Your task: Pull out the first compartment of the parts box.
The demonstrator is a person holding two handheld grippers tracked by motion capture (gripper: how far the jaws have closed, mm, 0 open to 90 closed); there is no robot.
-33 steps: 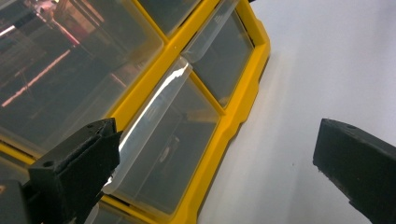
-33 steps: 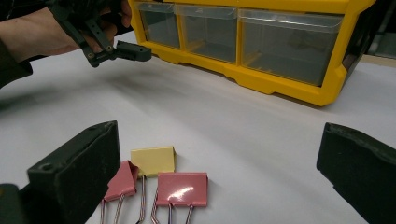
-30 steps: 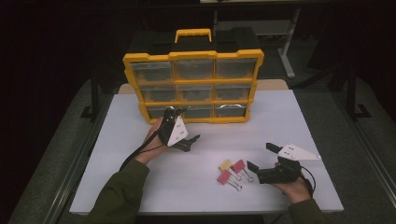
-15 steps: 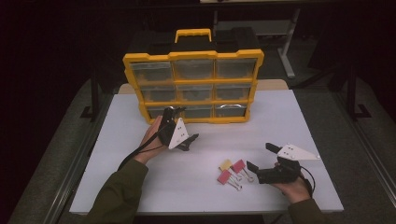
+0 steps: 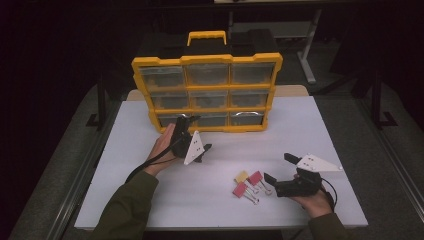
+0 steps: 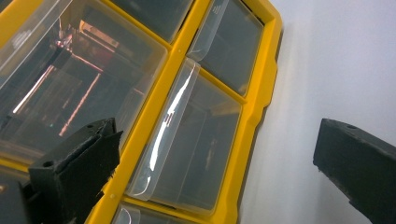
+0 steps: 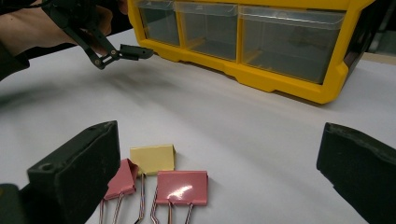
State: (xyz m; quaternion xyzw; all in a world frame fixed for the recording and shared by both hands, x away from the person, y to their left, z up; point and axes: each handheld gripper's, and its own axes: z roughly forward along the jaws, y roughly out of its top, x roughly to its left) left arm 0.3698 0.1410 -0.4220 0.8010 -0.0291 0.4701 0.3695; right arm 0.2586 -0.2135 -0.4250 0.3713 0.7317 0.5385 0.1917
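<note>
Left tongs (image 5: 192, 135) are held apart at the bottom-left drawer (image 5: 176, 120) of the yellow organizer (image 5: 206, 92), which stands along the far edge of the white desk (image 5: 125, 200); nothing is clamped. In the left gripper view the jaws straddle the organizer's yellow frame, one over the clear drawer fronts, the other over bare desk. Right tongs (image 5: 276, 169) rest near the near-right corner, spread wide and empty. Three binder clips (image 5: 249, 185), one yellow and two pink, lie just left of the right tongs, toward the near edge. In the right gripper view the clips sit beside the left jaw, bodies toward the organizer, wire handles toward the camera. The right hand is judged much nearer the clips; the left is nearer the drawer.
</note>
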